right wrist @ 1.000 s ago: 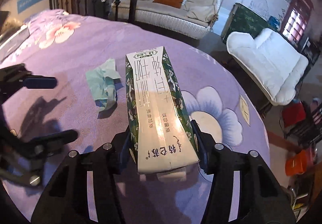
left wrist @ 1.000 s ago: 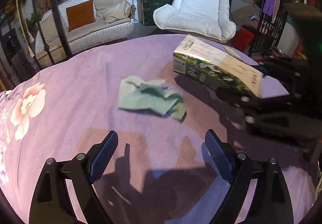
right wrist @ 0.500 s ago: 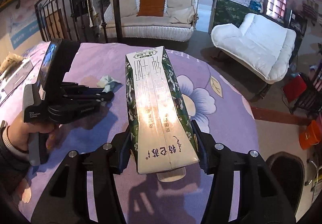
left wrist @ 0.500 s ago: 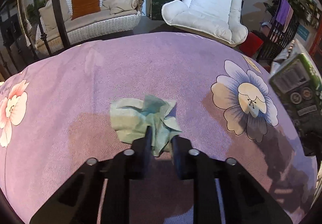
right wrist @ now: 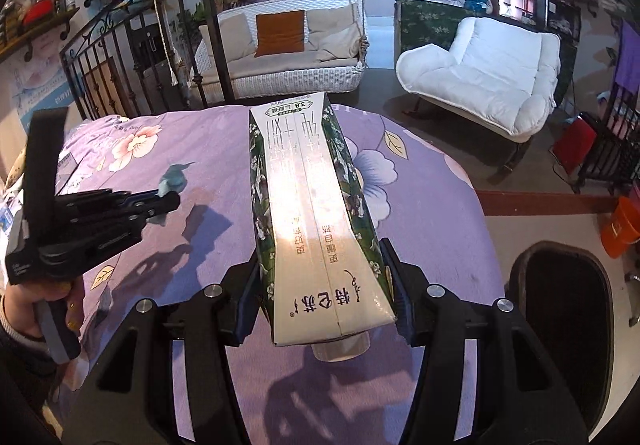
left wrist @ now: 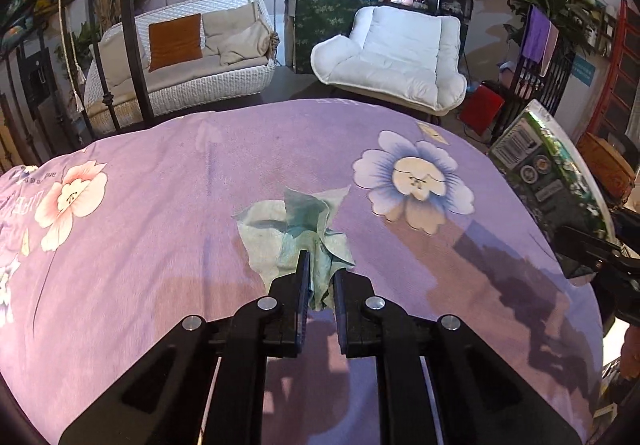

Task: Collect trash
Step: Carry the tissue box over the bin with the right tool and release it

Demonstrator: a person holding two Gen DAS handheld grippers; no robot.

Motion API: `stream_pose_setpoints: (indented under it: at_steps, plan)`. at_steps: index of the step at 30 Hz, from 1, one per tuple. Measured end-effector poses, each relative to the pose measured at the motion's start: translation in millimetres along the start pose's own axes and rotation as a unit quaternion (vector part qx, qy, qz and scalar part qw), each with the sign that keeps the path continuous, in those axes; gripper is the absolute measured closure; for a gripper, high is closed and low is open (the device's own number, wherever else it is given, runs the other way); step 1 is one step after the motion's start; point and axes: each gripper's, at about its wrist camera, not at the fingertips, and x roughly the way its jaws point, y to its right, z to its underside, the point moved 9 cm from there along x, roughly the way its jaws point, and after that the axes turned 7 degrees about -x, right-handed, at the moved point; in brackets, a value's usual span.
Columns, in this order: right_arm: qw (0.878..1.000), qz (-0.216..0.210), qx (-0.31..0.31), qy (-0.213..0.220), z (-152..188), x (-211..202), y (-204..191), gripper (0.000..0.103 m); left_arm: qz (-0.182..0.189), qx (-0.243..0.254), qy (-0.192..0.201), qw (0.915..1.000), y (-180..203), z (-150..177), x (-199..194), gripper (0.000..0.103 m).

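Note:
My left gripper [left wrist: 320, 277] is shut on a crumpled pale green tissue [left wrist: 296, 229] that hangs from its tips just above the purple flowered tablecloth [left wrist: 160, 245]. My right gripper [right wrist: 320, 301] is shut on a green and white milk carton [right wrist: 316, 213], held lengthwise above the table. The carton also shows at the right edge of the left wrist view [left wrist: 548, 181]. The left gripper with the tissue [right wrist: 172, 181] shows at the left of the right wrist view, held by a hand.
A dark bin [right wrist: 564, 309] stands on the floor beside the table's right edge. An orange bucket [right wrist: 620, 229] and a red box [right wrist: 572, 141] are further right. A white armchair [left wrist: 392, 61] and a wicker sofa [left wrist: 180, 73] stand beyond the table.
My left gripper closed on the tissue and lifted it slightly. My right gripper carried the carton to the right, toward the table edge, and the bin has come into view.

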Motion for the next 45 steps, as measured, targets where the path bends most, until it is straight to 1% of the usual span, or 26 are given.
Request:
stream_pose_setpoints:
  at_steps: [5,9,18,28,33,36,41,45]
  plan:
    - [1.000,0.012,0.014,0.009,20,-25,7,0.049,0.012,0.014,0.012,0.9998,22,15,-27,0.091]
    - [0.999,0.023,0.038,0.019,38,-47,21,0.049,0.028,0.021,0.015,0.9993,45,27,-39,0.091]
    - [0.992,0.066,0.106,0.029,85,-90,85,0.049,0.078,0.051,0.014,0.9956,108,44,-45,0.091]
    - [0.977,0.135,0.165,0.019,134,-120,161,0.048,0.125,0.086,0.008,0.9884,172,52,-41,0.091]
    - [0.968,0.166,0.191,0.001,155,-117,197,0.048,0.145,0.109,0.006,0.9833,201,55,-41,0.091]
    - [0.963,0.175,0.205,-0.015,166,-104,214,0.048,0.156,0.120,0.004,0.9804,213,58,-41,0.091]
    - [0.957,0.178,0.223,-0.047,180,-70,233,0.048,0.172,0.133,-0.001,0.9761,229,62,-39,0.091]
    - [0.952,0.173,0.241,-0.074,190,-41,246,0.047,0.178,0.141,-0.003,0.9739,244,65,-39,0.091]
